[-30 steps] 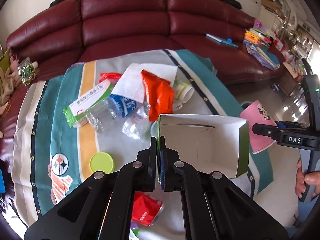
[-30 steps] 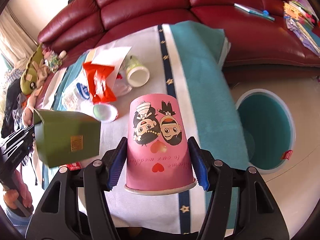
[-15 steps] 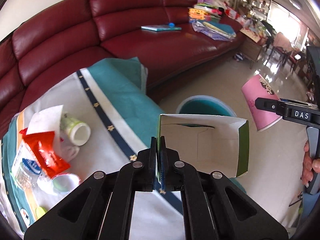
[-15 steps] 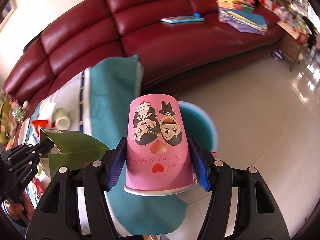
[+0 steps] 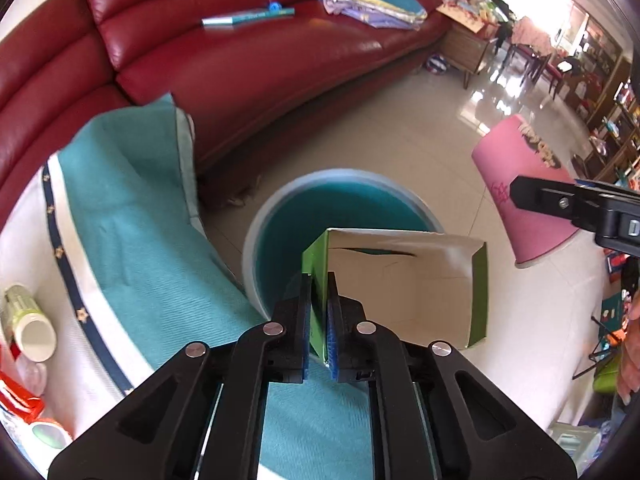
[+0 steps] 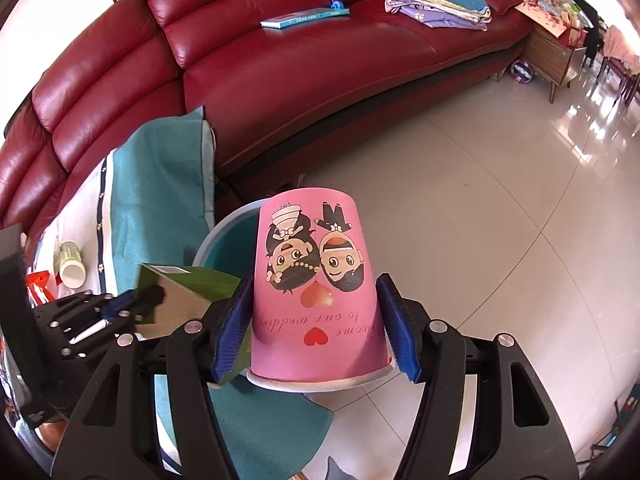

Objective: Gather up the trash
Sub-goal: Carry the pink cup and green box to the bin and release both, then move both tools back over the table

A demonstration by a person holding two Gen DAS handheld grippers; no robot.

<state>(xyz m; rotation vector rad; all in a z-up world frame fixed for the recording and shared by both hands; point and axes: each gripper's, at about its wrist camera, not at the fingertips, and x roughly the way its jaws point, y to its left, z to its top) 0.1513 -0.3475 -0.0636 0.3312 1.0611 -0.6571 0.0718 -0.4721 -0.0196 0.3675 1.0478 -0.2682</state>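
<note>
A green cardboard box (image 5: 400,292), open with its white inside showing, hangs over the round teal bin (image 5: 344,172) on the floor. My left gripper (image 5: 318,280) has one box wall between its blue pads; its jaws are opening and a gap shows beside the wall. In the right wrist view my right gripper (image 6: 315,280) is shut on an upside-down pink paper cup (image 6: 312,264) with a cartoon couple. That cup hangs just right of the bin (image 6: 232,224), which it partly hides. The box (image 6: 188,284) and left gripper (image 6: 148,296) show at the left.
A table under a teal and white cloth (image 5: 132,216) stands left of the bin, with a lying white cup (image 5: 32,328) and a red wrapper (image 5: 16,396) on it. A red leather sofa (image 6: 320,64) curves behind. Glossy tiled floor (image 6: 500,200) spreads to the right.
Both grippers swung right from over the table to the bin with box and cup. The left pads, tight on the box wall before, now stand slightly apart.
</note>
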